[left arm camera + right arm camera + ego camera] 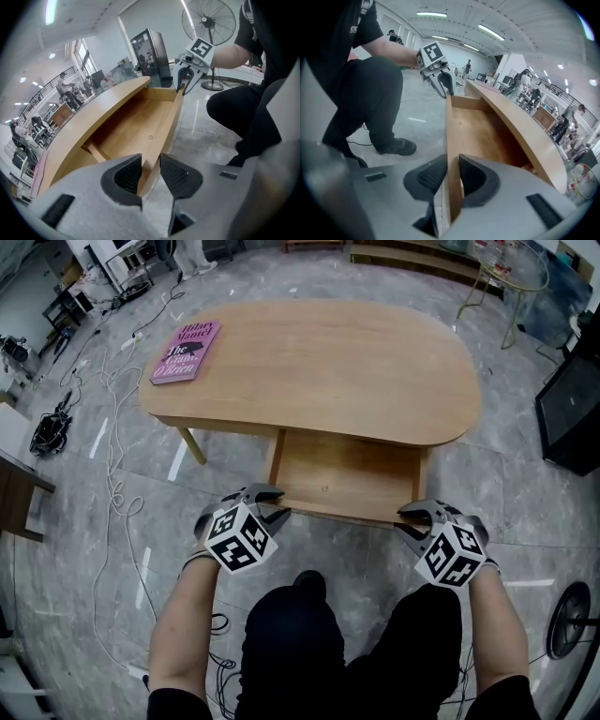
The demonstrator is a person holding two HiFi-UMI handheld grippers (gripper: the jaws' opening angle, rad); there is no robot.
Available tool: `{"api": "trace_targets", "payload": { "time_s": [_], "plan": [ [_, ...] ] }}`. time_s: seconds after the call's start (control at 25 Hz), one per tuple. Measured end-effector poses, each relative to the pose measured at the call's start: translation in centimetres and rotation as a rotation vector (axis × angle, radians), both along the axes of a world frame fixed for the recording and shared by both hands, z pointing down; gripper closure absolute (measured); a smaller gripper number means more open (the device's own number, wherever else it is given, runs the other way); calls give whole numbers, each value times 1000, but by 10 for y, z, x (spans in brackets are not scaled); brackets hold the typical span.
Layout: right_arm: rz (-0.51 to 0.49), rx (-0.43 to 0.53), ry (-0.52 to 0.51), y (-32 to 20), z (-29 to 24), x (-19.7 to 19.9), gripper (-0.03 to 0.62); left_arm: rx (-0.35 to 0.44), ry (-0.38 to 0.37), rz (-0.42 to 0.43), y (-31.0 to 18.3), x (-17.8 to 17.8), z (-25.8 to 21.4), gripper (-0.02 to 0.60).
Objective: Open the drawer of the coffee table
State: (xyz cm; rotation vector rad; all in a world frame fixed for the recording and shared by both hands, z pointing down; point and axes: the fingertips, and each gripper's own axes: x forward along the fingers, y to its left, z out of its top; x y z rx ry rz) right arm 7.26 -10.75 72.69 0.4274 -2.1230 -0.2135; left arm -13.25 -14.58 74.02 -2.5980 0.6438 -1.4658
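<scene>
Two grips pinch the drawer front (347,513): left gripper (150,174), right gripper (451,177). Only the head view shows the book (186,351) at the table's (356,362) far-left corner.

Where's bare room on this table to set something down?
Most of the tabletop right of the book is bare. The open drawer is empty inside too. Its front edge is taken: left claw and right claw clamp its ends.

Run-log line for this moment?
drawer: partly open | left gripper: clamped on drawer front | right gripper: clamped on drawer front
</scene>
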Motion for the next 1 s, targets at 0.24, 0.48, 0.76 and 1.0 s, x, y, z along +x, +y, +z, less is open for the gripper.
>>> {"api": "trace_targets", "payload": {
  "time_s": [0.24, 0.48, 0.76, 1.0],
  "plan": [
    [-19, -18, -14, 12, 5, -6, 514, -17, -17, 16, 6, -5, 4, 451],
    [-16, -27, -21, 13, 5, -6, 514, -28, -13, 18, 9, -5, 4, 453],
    [-6, -20, -7, 13, 5, -2, 511, -45, 0, 27, 16, -2, 6, 457],
    [-12, -32, -3, 20, 8, -7, 514, -42, -37, 37, 18, -5, 9, 456]
  ]
}}
